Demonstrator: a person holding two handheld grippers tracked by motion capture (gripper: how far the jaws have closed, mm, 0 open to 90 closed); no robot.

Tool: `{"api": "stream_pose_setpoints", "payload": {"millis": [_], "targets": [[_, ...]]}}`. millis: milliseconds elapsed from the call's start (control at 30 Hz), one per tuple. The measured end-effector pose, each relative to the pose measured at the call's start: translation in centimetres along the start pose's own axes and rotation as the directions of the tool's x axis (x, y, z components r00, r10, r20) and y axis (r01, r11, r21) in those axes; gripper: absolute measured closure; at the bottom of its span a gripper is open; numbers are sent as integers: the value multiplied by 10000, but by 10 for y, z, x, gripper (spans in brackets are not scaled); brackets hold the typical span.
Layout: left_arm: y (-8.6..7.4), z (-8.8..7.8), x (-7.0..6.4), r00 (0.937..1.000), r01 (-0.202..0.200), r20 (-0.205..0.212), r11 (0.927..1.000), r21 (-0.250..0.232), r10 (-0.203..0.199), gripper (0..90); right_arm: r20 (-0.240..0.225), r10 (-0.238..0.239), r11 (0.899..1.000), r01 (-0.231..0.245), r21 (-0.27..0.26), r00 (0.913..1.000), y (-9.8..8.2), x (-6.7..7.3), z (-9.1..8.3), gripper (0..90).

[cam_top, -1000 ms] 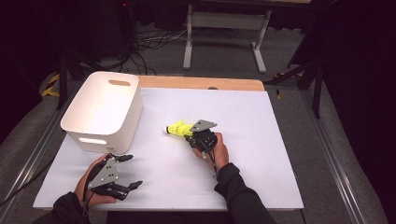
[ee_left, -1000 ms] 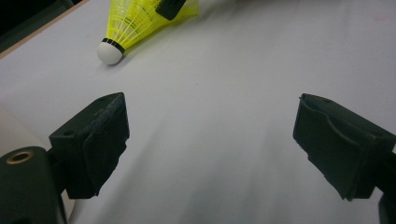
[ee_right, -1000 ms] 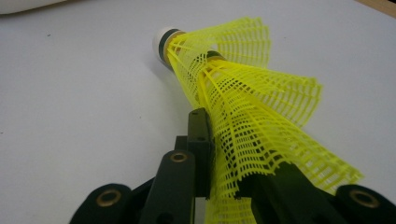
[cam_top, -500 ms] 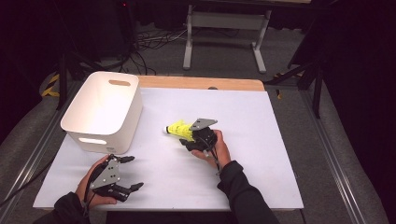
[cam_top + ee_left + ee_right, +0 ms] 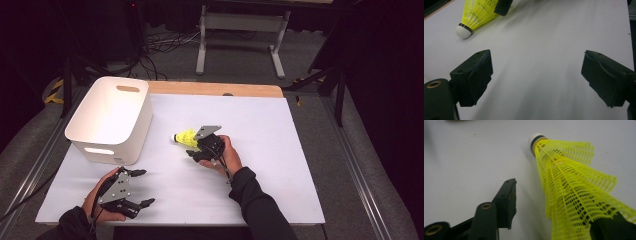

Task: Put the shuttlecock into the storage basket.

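Yellow plastic netting makes the skirt of the shuttlecock (image 5: 185, 137), which lies on its side on the white table cover (image 5: 280, 165), a little way from the white bin (image 5: 111, 119) and level with the bin's near end. Its long axis runs from the white cork tip (image 5: 535, 138) — the end pointing toward the bin — back to the wide open skirt, which points away from the bin.

That wide end is where the right gripper (image 5: 199, 149) sits. Its jaws have just been opening and now stand partly apart. The skirt lies between them: in the right gripper view one pad (image 5: 510, 200) stands clear with bare table showing beside the skirt, while the other jaw sits right against the netting. So the shuttlecock looks let go — not squeezed.

The left gripper (image 5: 142, 187) rests much farther off, on the near side of the bin, with its jaws wide and nothing between them. From there the shuttlecock lies ahead and off to one side, well apart. The right hand is by far the nearer one for the next grab.
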State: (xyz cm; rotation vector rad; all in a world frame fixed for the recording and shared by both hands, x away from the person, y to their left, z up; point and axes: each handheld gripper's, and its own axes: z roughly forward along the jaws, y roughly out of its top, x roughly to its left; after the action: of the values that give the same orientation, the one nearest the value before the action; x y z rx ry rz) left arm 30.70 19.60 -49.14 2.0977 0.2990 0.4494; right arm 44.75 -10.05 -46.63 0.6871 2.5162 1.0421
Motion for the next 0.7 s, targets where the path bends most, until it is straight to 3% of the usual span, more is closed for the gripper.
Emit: {"api": "stream_pose_setpoints", "payload": {"millis": [200,267,333,500,700], "targets": [[0,2,-1,10000,8,74,10000,72,-9,110,870,877,9955,-842,-428,9923,1,0,9,628],[-1,2,0,9999,47,108,10000,79,-48,110,1130,934,9949,-884,-481,9892,1,0,12,713],[-1,3,0,9999,109,115,9999,85,-110,111,1415,662,9977,-638,-213,9877,3,2,20,812],[-2,3,2,9998,149,97,9998,88,-150,110,1731,609,9981,-585,-191,9830,9,3,26,862],[-2,3,3,9996,268,-44,9996,88,-268,110,1638,831,9959,-762,-480,9830,9,1,21,874]]}}
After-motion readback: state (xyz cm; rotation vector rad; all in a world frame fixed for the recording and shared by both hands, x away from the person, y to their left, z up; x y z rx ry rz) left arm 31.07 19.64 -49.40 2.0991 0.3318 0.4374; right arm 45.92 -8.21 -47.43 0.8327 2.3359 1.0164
